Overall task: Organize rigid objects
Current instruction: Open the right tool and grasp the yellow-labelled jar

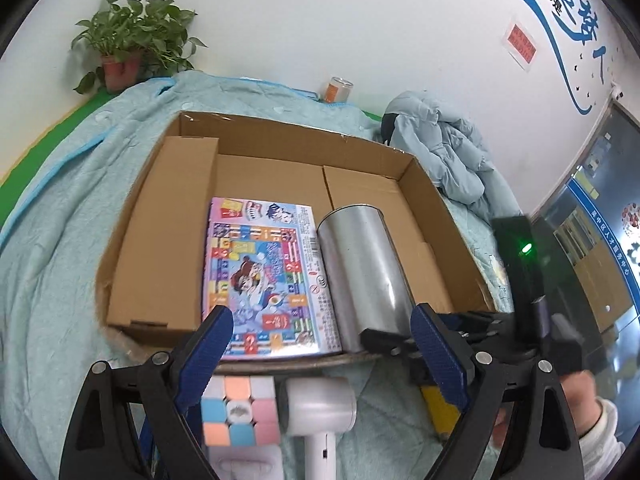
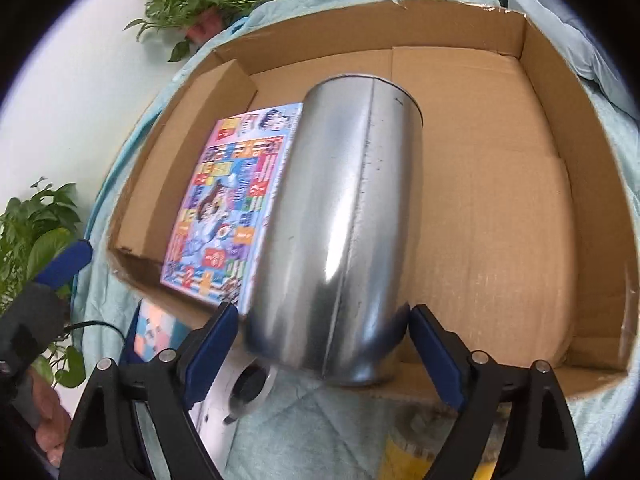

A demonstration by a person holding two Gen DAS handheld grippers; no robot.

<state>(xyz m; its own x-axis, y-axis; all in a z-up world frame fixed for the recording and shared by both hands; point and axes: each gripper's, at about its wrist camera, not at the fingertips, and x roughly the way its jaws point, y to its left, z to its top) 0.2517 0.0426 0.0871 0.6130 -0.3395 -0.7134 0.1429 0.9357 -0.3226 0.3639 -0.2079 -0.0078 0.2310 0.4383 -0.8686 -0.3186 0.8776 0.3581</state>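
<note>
On the quilted bed (image 1: 60, 240), the cardboard box (image 1: 160, 220) holds the metal can (image 2: 340, 220) — your right tool (image 2: 322, 330) seems just released, jaws apart; left tool (image 1: 322, 344) gapes empty above the cube (image 1: 240, 412) — grab that next.

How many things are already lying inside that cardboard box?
2: a colourful game box lying flat left of centre, and a silver metal can on its side just right of it. Nothing else shows inside.

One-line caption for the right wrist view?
Open right gripper astride a silver can lying beside a colourful game box in the cardboard box.
</note>
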